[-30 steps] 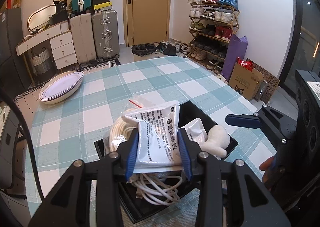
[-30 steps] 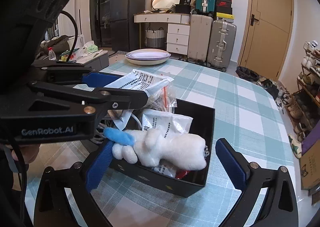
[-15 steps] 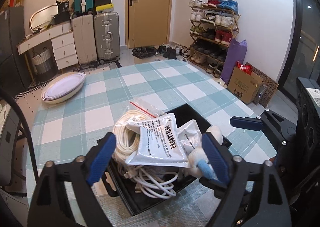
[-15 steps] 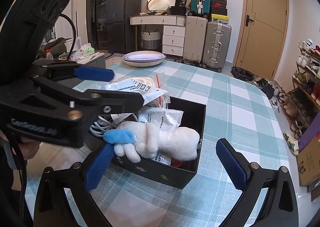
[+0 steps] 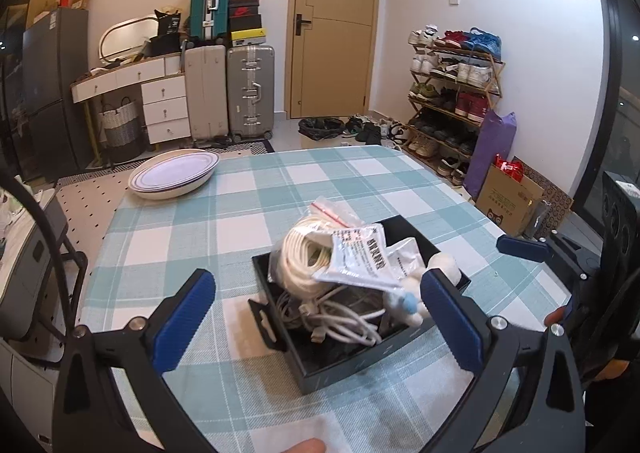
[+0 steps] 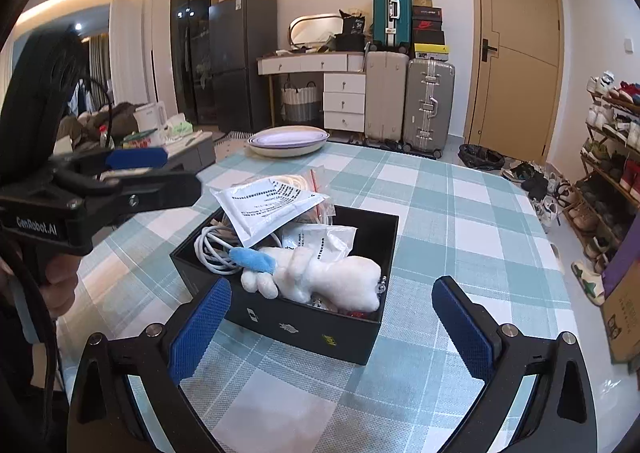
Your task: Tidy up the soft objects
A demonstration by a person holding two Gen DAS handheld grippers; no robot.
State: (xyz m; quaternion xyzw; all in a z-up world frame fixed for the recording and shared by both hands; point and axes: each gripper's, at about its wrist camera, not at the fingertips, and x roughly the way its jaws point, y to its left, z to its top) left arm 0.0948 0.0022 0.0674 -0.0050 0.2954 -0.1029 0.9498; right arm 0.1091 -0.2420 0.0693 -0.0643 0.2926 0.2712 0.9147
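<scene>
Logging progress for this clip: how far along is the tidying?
Done: plush toy, sachets and coiled cables sit in the black box. In hand: nothing; the left gripper is opening, the right gripper open. Left: top sachet overhangs the rim.

Materials and finishes on the checked-cloth table.
The teal-and-white checked woven tablecloth (image 6: 460, 213) looks matt and slightly coarse. The black rectangular box (image 6: 312, 327), near the table's near edge, is smooth card or plastic with a faint sheen. In it lie a white fluffy plush toy (image 6: 340, 281) with a blue felt-like ear (image 6: 254, 258), a glossy white coiled plastic-sheathed cable (image 5: 304, 257) and crinkled, shiny white printed foil-like sachets (image 6: 264, 209). The left gripper (image 5: 316, 323) and right gripper (image 6: 332, 327) have matt black plastic arms, metal screws and blue, finely knurled rubbery pads (image 6: 200, 329). A glazed white oval dish (image 5: 174, 178) sits at the far left corner.
</scene>
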